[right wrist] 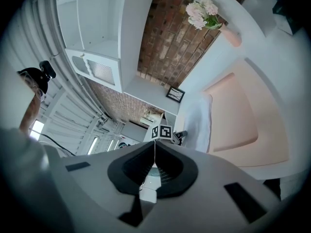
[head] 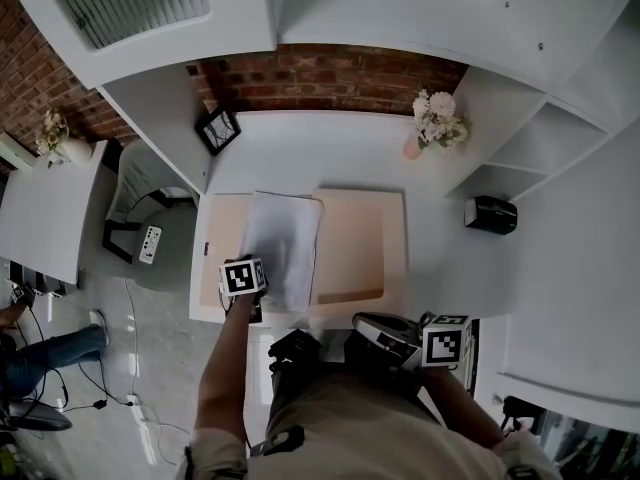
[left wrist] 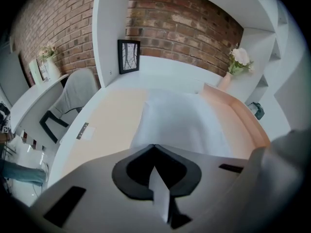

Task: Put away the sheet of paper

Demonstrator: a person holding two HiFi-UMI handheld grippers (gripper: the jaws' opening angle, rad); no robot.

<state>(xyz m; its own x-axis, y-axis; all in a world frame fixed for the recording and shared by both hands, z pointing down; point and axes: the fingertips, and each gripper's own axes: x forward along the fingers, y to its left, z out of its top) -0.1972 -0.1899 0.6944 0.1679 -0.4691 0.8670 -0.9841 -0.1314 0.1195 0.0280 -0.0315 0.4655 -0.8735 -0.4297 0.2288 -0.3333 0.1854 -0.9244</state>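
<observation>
The white sheet of paper (head: pixel 284 246) lies lengthwise over the left half of an open peach folder (head: pixel 362 236) on the white desk (head: pixel 300 148). My left gripper (head: pixel 256 290) is at the sheet's near left edge and is shut on it. In the left gripper view the paper (left wrist: pixel 181 121) runs forward from the closed jaws over the folder (left wrist: pixel 104 125). My right gripper (head: pixel 364 324) is held close to my body at the desk's front edge, shut with nothing in it. Its own view shows the paper (right wrist: pixel 200 123), the folder (right wrist: pixel 243 111) and the left gripper's marker cube (right wrist: pixel 162 131).
A framed picture (head: pixel 217 129) leans at the desk's back left, and a vase of flowers (head: pixel 436 120) stands at the back right. A black object (head: pixel 490 214) sits on the right shelf. A chair (head: pixel 140 193) stands left of the desk, with another person (head: pixel 40 353) beyond it.
</observation>
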